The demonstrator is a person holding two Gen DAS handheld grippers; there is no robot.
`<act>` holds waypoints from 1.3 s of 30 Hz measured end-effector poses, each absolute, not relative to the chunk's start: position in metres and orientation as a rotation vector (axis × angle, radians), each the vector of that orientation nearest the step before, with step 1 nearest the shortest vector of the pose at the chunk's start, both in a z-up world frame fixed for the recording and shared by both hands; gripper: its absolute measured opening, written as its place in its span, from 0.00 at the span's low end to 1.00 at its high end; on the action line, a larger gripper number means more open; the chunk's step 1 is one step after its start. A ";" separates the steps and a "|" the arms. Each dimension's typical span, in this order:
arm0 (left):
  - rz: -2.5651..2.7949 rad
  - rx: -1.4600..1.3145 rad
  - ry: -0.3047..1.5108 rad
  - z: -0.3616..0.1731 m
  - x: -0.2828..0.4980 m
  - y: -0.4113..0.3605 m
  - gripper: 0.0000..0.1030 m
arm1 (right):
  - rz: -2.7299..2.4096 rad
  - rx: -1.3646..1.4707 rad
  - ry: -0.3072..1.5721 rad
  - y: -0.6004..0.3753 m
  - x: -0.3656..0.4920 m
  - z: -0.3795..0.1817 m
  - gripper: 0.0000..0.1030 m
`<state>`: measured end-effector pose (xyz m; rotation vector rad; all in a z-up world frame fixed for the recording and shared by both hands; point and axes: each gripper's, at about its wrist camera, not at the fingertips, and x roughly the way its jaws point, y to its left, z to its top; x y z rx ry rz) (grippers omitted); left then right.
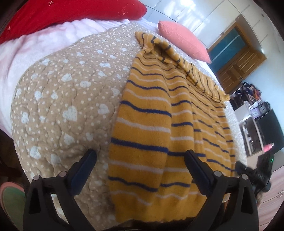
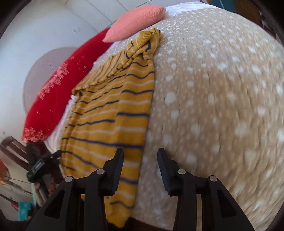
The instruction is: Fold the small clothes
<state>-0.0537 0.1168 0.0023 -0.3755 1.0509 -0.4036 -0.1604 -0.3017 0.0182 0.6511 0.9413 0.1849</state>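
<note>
A mustard-yellow knit garment (image 1: 159,124) with navy and white stripes lies flat on a tan quilt (image 1: 62,106) with white hearts and dots. Its far end is bunched and folded over. It also shows in the right wrist view (image 2: 113,113). My left gripper (image 1: 140,154) is open and empty, its fingers straddling the garment's near left part just above the hem. My right gripper (image 2: 140,152) is open and empty, over the garment's right edge near the hem, one finger above the knit and one above the quilt (image 2: 221,106).
A coral pillow (image 1: 184,40) and a red pillow (image 1: 71,12) lie at the far end of the bed, beside a pale pink blanket (image 1: 35,40). The other gripper (image 1: 255,170) shows at the right edge. Wooden cabinets and shelves stand beyond the bed.
</note>
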 end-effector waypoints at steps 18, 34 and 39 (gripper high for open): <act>-0.496 -0.548 1.102 -0.034 -0.095 0.132 0.80 | 0.376 0.840 1.018 -0.225 -0.196 -0.042 0.46; -0.523 -0.530 1.057 0.024 -0.116 0.132 0.10 | 0.377 0.850 0.907 -0.227 -0.210 -0.001 0.07; -0.530 -0.521 1.003 0.049 -0.071 0.121 0.10 | 0.404 0.776 0.815 -0.231 -0.166 0.038 0.07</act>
